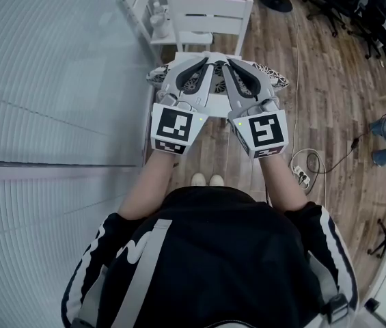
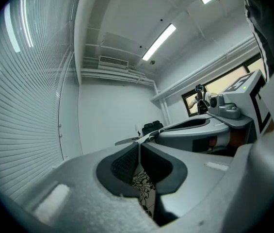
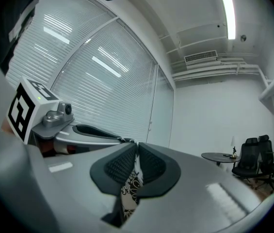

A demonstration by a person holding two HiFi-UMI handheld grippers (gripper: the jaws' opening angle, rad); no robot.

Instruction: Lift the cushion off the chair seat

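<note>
cushion (image 1: pixel 277 80) hangs at twelve o'clock from you, seemingly raised off the white chair (image 1: pixel 210 16). the jaws of your left gripper (image 1: pixel 199 65) are nearly closed on its patterned edge. your right gripper (image 1: pixel 239 67) pinches likewise, so two grips hold it level.

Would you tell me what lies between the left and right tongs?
An edge of the cushion, clamped by the left tongs and right tongs; the right gripper view shows it.
</note>
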